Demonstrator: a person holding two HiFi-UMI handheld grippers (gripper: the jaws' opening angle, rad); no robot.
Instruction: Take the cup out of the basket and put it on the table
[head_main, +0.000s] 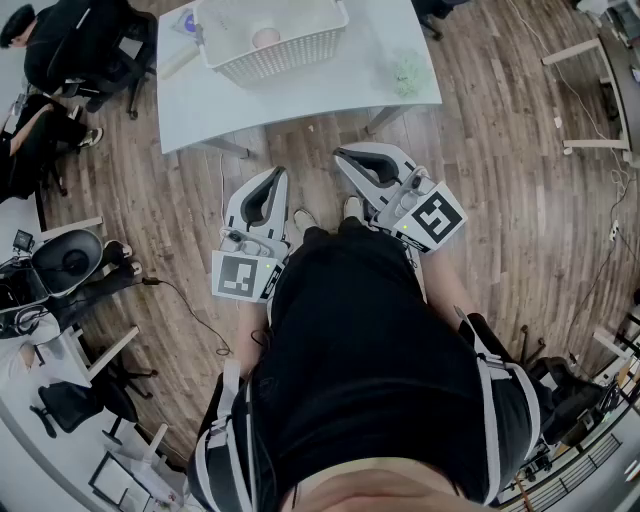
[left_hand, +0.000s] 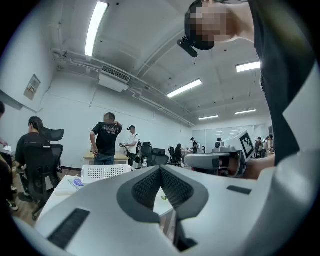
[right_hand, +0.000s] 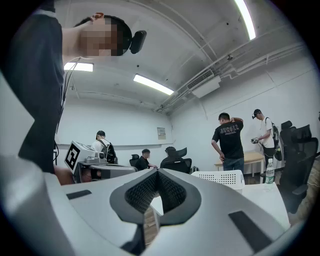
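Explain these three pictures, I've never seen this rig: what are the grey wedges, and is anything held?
No robot here: a person holds a two-jaw gripper in each hand. The top-down picture is from a camera on their head, showing the left gripper and right gripper short of the white table. The other two look along each gripper's jaws, the grey wedges; both pairs are shut, holding nothing. On the table stands a white basket with a pale round thing, likely the cup, inside; a green lump lies nearby.

Basket (head_main: 285, 62) cut off by top edge, cup (head_main: 266, 37) inside only a pale blur, green lump (head_main: 408, 72) unidentifiable
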